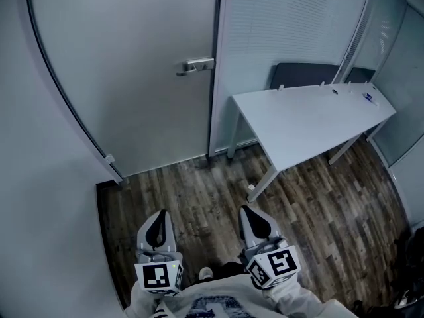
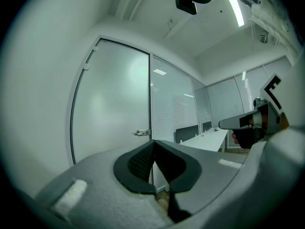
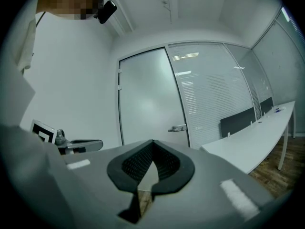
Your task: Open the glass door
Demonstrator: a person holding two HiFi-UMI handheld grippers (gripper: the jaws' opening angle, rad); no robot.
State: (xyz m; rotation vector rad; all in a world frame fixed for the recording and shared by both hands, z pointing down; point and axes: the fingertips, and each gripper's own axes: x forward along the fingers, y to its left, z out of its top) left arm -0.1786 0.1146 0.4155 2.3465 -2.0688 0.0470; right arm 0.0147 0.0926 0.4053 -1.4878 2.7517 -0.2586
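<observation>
The glass door [image 1: 132,78] stands closed straight ahead. Its lever handle [image 1: 197,65] sits at the right edge, next to the glass partition [image 1: 285,25]. Bare wood floor [image 1: 199,191] lies open between the person and the door. A plain wall [image 1: 40,177] bounds it on the left, and the white table [image 1: 311,118] juts in with its near corner and leg on the right. The left gripper [image 1: 158,220] and right gripper [image 1: 255,217] point level at the door, well apart from it. Each has its jaws together, with nothing held or touched.
</observation>
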